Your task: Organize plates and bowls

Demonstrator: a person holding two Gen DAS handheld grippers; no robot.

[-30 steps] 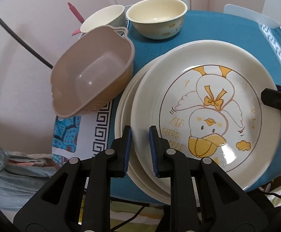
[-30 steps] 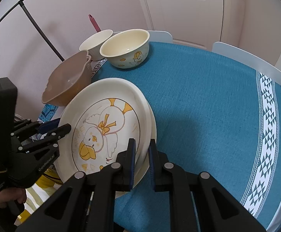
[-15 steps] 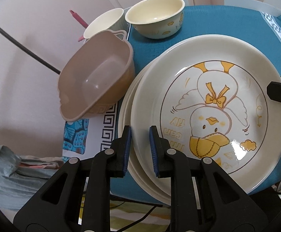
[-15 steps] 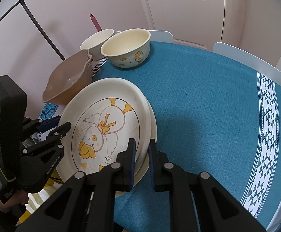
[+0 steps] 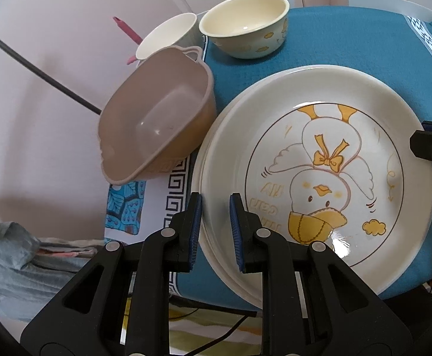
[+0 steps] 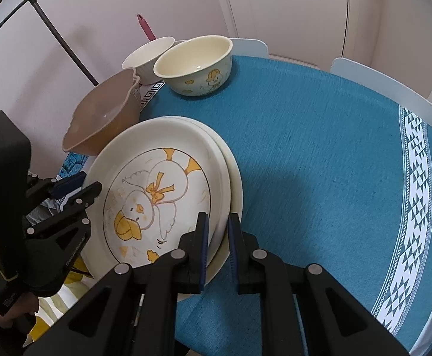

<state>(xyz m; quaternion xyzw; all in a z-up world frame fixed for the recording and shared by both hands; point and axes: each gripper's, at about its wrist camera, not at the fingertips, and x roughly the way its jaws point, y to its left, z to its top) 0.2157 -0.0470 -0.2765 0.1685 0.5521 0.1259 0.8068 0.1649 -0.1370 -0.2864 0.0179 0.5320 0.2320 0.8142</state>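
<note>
Holding the big duck plate (image 5: pixel 319 178) from two sides, one gripper on each side. Left gripper (image 5: pixel 214 204) at the bottom middle of the left view, jaws close together and biting the plate's near rim, one finger over it and one under. Right gripper (image 6: pixel 217 222) at the bottom middle of the right view, jaws just as narrow, nipping the rim on the other side. Two grips, most likely because a wide, slippery plate would tip or slide if held by one edge only. Sitting in the middle of both views, on top of the plate pile (image 6: pixel 236 178), over the edge of the blue cloth (image 6: pixel 319 148). Hard to tell if only the top plate sits between the fingers or a second rim too, so maybe lifting more than one. Pile hanging a bit past the table edge at the lower left of the right view, and so easy to reach under. Brown tub (image 5: pixel 156 124) leaning at the left of the left view, touching or almost touching the pile, so no room to swing that way. Cream bowl (image 5: pixel 245 26) and white bowl (image 5: pixel 168 35) waiting side by side at the top, well apart from the plates. Probably a job of lining the plates up neatly, with the bowls not yet sorted.
</note>
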